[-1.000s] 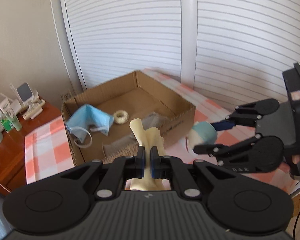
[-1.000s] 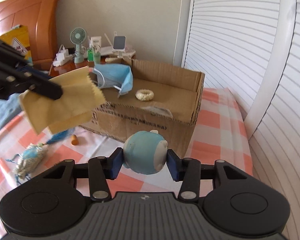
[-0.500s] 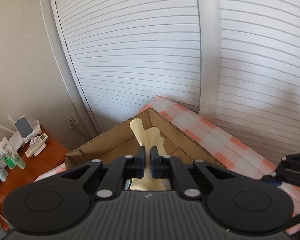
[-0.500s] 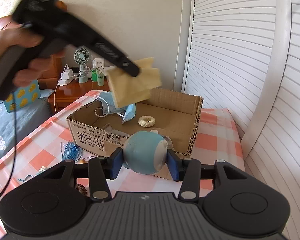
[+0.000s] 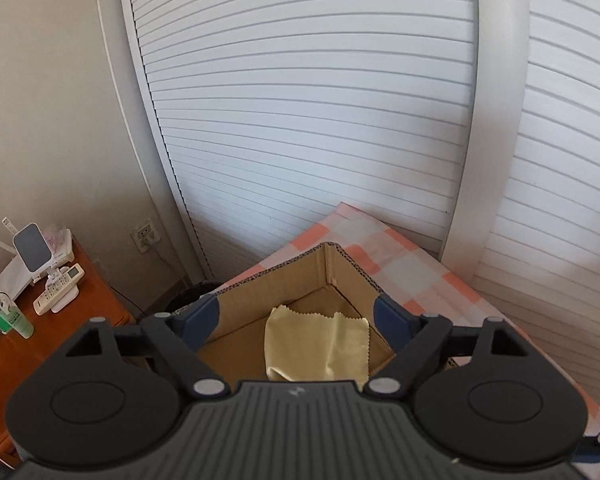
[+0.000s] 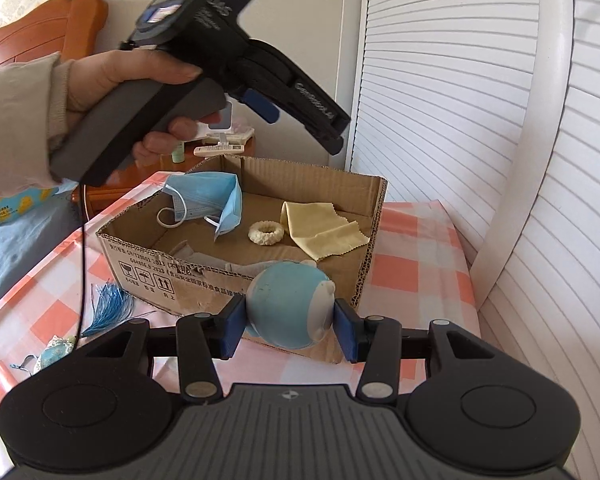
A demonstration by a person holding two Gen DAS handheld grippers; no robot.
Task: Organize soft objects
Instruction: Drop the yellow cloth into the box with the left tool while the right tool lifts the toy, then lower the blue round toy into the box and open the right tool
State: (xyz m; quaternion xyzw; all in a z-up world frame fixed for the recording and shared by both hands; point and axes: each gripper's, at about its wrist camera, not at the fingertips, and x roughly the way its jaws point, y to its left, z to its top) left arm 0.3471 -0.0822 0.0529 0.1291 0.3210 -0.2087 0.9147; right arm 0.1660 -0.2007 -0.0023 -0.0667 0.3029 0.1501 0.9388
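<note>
A cardboard box (image 6: 364,240) stands on the checked table. A pale yellow cloth (image 5: 318,346) lies in its far right corner, also seen in the right wrist view (image 6: 320,232). My left gripper (image 5: 296,320) is open and empty, held above that corner; from the right wrist view it hangs over the box (image 6: 300,108). My right gripper (image 6: 288,322) is shut on a round blue and white plush toy (image 6: 288,310), just in front of the box's near wall. In the box lie a blue face mask (image 6: 204,196) and a cream ring (image 6: 266,233).
A blue tassel (image 6: 108,308) and a small patterned pouch (image 6: 54,350) lie on the checked cloth (image 6: 420,280) left of the box. A wooden nightstand (image 5: 40,332) with bottles and remotes stands at the left. White slatted doors (image 5: 320,120) rise behind the table.
My left gripper carried the yellow cloth over the box, opened and let it drop into the far right corner. My right gripper kept the plush toy and rose slightly.
</note>
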